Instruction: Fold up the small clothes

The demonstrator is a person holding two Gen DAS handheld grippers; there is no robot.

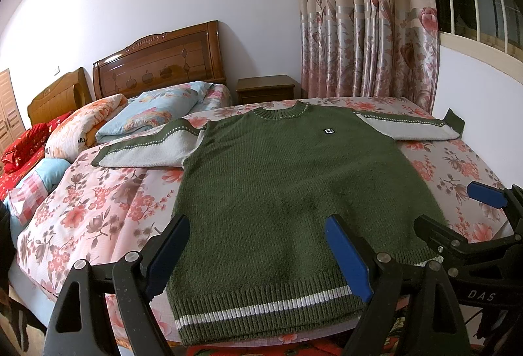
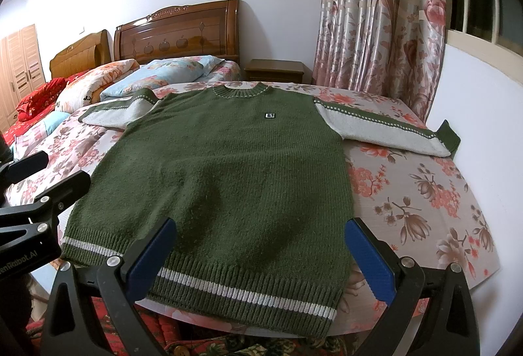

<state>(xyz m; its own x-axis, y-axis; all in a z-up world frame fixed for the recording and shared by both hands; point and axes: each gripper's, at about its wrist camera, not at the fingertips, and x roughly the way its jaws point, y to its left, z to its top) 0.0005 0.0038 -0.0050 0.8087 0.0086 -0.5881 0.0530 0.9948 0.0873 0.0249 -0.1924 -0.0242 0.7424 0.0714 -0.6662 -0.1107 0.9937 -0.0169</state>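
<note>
At the foot of the bed, the left tongs and right tongs hover released above the hem of a green sweater, grasping nothing. It lies flat, sleeves outspread; no fold appears made, so the whole job seems ahead.
</note>
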